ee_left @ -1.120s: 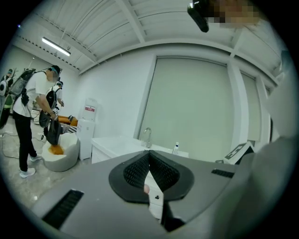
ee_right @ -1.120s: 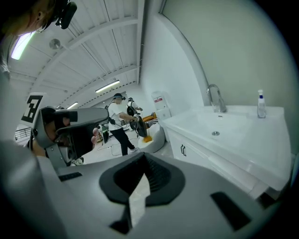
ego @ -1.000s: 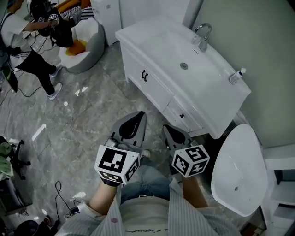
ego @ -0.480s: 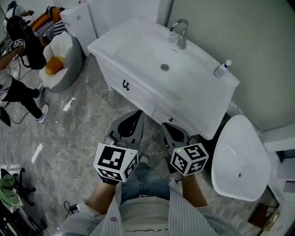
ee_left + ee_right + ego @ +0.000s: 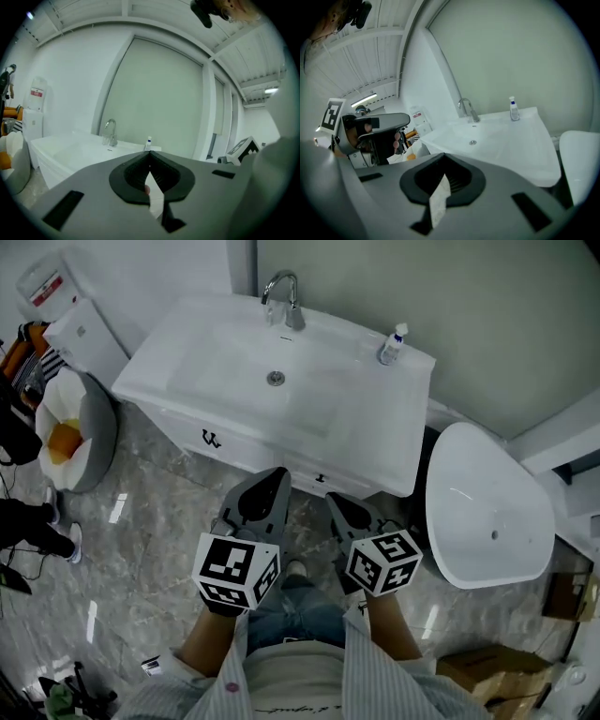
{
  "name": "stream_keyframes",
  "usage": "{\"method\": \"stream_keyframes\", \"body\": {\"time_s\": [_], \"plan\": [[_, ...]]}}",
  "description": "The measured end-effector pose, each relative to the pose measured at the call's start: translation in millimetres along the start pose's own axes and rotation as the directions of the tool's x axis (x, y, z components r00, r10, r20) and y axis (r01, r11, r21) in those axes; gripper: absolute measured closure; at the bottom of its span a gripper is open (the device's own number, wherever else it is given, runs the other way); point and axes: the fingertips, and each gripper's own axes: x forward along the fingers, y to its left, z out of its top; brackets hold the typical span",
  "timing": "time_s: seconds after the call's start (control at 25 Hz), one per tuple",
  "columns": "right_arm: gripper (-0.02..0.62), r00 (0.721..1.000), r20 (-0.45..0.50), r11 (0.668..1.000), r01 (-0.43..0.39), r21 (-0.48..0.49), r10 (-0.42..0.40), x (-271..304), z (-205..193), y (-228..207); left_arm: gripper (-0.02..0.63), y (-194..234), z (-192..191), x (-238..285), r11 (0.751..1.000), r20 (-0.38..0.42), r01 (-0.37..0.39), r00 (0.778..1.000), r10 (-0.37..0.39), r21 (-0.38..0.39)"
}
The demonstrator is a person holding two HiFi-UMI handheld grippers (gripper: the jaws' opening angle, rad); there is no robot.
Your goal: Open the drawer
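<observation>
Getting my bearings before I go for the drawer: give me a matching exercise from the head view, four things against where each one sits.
Things:
1. chrome faucet
2. small clear bottle with blue cap
3. white egg-shaped ceramic fixture
4. brown cardboard box

Places:
A. on the floor, bottom right corner of the picture
B. just right of the white vanity
C. at the back rim of the sink basin
D. on the countertop's back right corner

Pairs: 1-C, 2-D, 3-B, 4-A
</observation>
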Motion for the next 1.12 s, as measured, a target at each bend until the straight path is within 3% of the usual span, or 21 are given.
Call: {"method": "stream_keyframes", "body": {"time_s": [0.28,0.52,1.12], "plan": [[0.588,0.986,0.019,0.983,0.163,0.085,-0.165,1,-4,-14,0.591,10,1,28,0.988,-0.058,0.153,0.987,-0.151,0.017],[0.588,0.96,0.035,0.95,0.27,0.157,-0.278,3,-16,-18,0.591,15,-16,42,0.964,-0.126,0.265,0.957,-0.259,0.026],[0.588,0.93,0.012,0.908,0.354,0.224,-0.366,26,-48,-43,0.591,23,-90,69,0.928,-0.285,0.373,0.892,-0.351,0.022]]}}
